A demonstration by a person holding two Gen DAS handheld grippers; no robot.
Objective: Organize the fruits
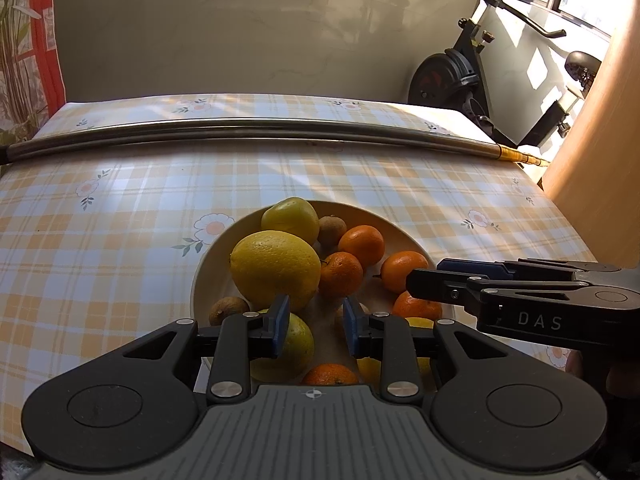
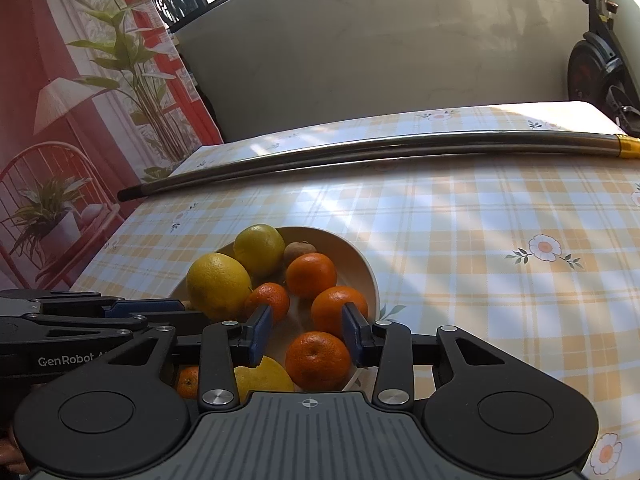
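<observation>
A cream bowl (image 1: 224,248) (image 2: 366,268) on the checked tablecloth holds several fruits: yellow lemons (image 1: 276,270) (image 2: 218,285), orange mandarins (image 1: 362,240) (image 2: 318,360) and small brown kiwis (image 1: 331,230) (image 2: 300,249). My left gripper (image 1: 316,322) is open and empty, just above the near side of the bowl. My right gripper (image 2: 307,334) is open and empty, its pads on either side of a mandarin at the bowl's near edge, not touching it. Each gripper shows side-on in the other view, the right (image 1: 520,296) and the left (image 2: 80,320).
A long metal pole (image 1: 256,132) (image 2: 380,152) lies across the table behind the bowl. An exercise bike (image 1: 472,80) stands beyond the far right corner. A printed curtain (image 2: 80,120) hangs at the left. A wooden panel (image 1: 600,140) is at the right.
</observation>
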